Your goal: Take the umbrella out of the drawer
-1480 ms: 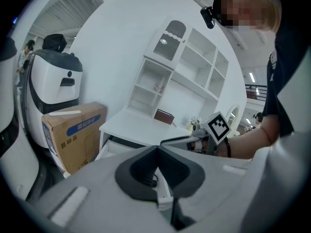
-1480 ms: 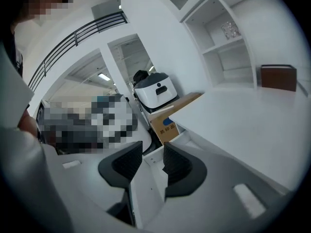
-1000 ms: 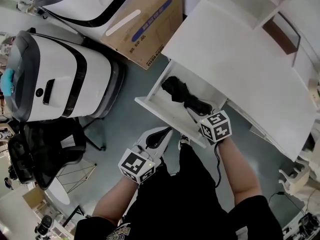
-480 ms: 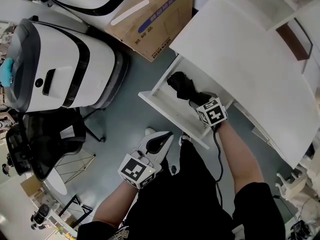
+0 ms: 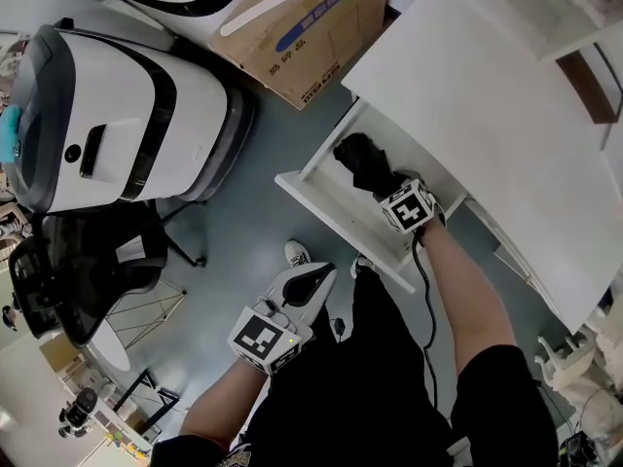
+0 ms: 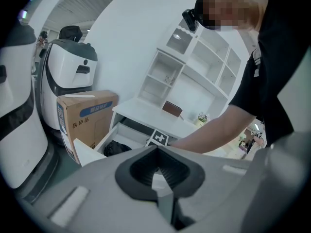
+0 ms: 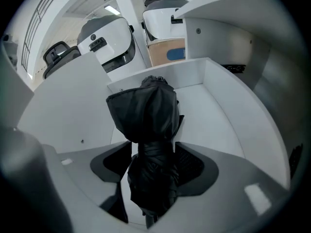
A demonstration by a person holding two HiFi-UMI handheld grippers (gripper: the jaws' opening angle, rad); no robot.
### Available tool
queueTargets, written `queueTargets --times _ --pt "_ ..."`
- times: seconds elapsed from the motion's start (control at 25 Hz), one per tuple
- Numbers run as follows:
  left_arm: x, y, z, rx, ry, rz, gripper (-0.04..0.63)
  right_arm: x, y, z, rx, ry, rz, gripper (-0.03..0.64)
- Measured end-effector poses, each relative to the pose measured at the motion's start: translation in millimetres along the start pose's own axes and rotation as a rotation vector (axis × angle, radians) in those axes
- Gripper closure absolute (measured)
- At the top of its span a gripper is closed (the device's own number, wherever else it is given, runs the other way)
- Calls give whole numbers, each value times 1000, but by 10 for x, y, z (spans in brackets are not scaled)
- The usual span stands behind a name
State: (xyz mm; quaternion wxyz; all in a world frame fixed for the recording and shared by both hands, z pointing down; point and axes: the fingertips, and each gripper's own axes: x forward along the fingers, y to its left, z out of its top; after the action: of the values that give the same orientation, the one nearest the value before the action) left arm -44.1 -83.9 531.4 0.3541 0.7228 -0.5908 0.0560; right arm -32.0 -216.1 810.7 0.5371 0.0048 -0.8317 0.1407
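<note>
**Umbrella gripped low in drawer; slip or snag is the risk**

The right gripper [image 7: 151, 169] reaches into the open white drawer [image 5: 331, 217], its jaws closed on the folded black umbrella [image 7: 146, 125], one pad pressing each side of the narrow wrapped part. The umbrella lies lengthwise on the drawer floor, and in the right gripper view its bulky, loose end points to 12 o'clock, well beyond the pads. In the head view the left gripper [image 5: 310, 282] hangs at abt 7 o'clock from the drawer, near the person's leg. Its jaws are together with nothing between them, so it takes no part in the hold.

Judged from here, the main hazard is the hold itself. The pads bite on soft cloth, not on a hard shaft, so the fabric could slide or bunch on the lift and let the umbrella sag or drop back. With most of the bulk ahead of the jaws at 12 o'clock, that end would likely droop and twist in the pads.

A second risk is a snag. The desk [image 5: 487, 125] overhangs the drawer's back half at abt 2 o'clock, and the drawer's sides stand close to the umbrella. A steep or skewed pull could catch the loose end on the desk edge or a drawer wall, or jolt the drawer. A level draw twd 6 o'clock looks safer.
</note>
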Motion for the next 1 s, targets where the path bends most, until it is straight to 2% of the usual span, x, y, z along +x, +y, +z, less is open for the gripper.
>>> queueTargets --times 0.56,0.72,1.0 --pt "126 106 -39 11 46 -2 594 257 -61 -38 -31 7 -42 308" --pt "126 55 -64 22 29 -31 594 284 -53 -47 -41 18 -62 311" --pt "92 71 -88 9 24 -20 594 301 -67 -46 -47 26 -66 322"
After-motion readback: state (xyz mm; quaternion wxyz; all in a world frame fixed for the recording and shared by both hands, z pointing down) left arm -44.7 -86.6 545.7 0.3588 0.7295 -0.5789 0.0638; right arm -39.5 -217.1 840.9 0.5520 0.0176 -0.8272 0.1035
